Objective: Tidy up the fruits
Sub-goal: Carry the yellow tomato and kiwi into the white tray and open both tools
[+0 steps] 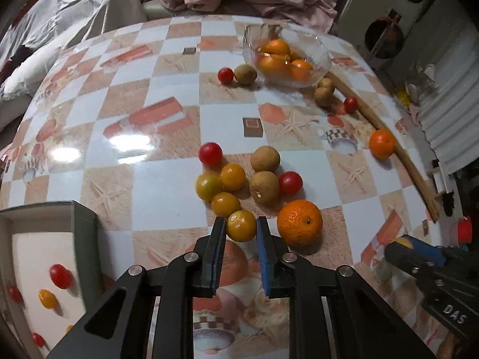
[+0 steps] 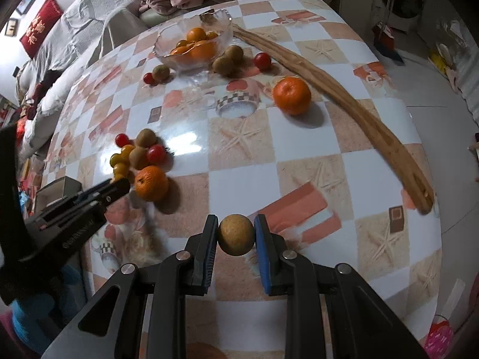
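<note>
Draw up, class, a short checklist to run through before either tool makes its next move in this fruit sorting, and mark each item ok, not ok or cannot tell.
1. Left tool closed on the yellow tomato: ok, pads touch both its sides.
2. Right tool closed on the brown fruit: ok, held clear of the table.
3. Box within view for the tomato: ok, it already holds small red and yellow tomatoes.
4. Large orange clear of the left tool: not ok, it sits right beside one finger.
5. Glass bowl has room: cannot tell.
6. Where the brown fruit goes: cannot tell.
</note>
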Available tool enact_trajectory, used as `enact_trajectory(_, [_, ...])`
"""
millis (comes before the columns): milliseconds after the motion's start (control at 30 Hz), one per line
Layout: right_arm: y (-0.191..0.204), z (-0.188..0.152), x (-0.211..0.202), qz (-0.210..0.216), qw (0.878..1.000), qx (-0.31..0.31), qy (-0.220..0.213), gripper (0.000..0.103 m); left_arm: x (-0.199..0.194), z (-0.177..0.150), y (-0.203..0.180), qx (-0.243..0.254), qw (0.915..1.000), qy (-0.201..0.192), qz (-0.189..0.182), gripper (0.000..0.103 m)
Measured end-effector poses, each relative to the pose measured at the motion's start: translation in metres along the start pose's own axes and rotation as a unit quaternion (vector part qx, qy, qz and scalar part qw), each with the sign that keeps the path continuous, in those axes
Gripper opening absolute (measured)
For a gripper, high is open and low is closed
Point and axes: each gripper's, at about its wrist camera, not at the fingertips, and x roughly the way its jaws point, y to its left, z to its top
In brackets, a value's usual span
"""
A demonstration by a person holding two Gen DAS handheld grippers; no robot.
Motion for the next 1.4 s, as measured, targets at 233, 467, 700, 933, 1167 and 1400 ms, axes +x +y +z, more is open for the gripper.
enact_trajectory(233, [0.036,0.006,-0.004,0.011,1.000,-0.024,-0.004,0.027,-0.028,-0.002,0.021,-0.005,0.9999,-0.013,-0.010,0.022])
enact_trajectory(467, [0.091,0.011,0.000,0.033,0.997,-0.063,0.000,0.027,-0.060,-0.011,0.066,-0.027,0.9992,-0.028,0.005,0.022])
enact_trajectory(700, [0.165,0.007,0.011,0.064,0.991,-0.114,0.012,0.027,-0.085,-0.029,0.138,-0.064,0.9961,-0.039,0.048,0.022])
enact_trajectory(933, [0.239,0.003,0.031,0.104,0.983,-0.149,0.032,0.027,-0.082,-0.050,0.209,-0.102,0.9904,-0.022,0.090,0.022])
enact_trajectory(1167, [0.290,0.002,0.068,0.096,0.978,-0.177,0.056,0.027,-0.063,-0.060,0.241,-0.112,0.9889,-0.001,0.098,0.022])
enact_trajectory(1400, [0.304,0.007,0.088,0.066,0.978,-0.191,0.058,0.027,-0.054,-0.063,0.248,-0.107,0.9897,0.007,0.094,0.022])
